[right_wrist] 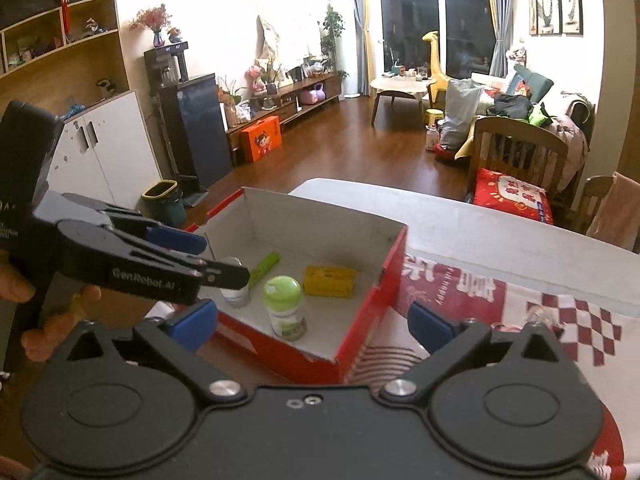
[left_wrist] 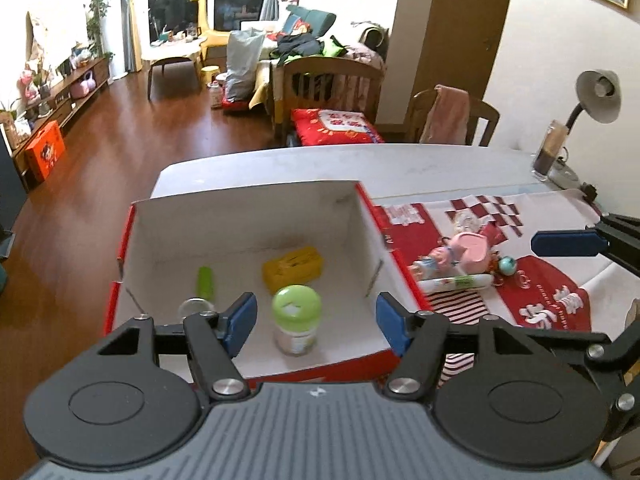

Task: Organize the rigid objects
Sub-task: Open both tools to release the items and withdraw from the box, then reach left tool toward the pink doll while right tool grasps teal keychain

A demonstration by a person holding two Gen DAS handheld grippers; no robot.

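A red cardboard box with a white inside stands on the table. In it are a green-lidded jar, upright, a yellow pack, a green tube and a small clear jar. My left gripper hangs open above the box's near side, its pads clear of the green-lidded jar. In the right wrist view my right gripper stands wide open with nothing in it, above the box's near corner. The left gripper is over the box's left side there. The jar stands free.
On the red-and-white cloth to the right of the box lie a pink toy, a white tube and a teal bell charm. One of my right gripper's pads reaches in above them. A desk lamp and a glass stand far right.
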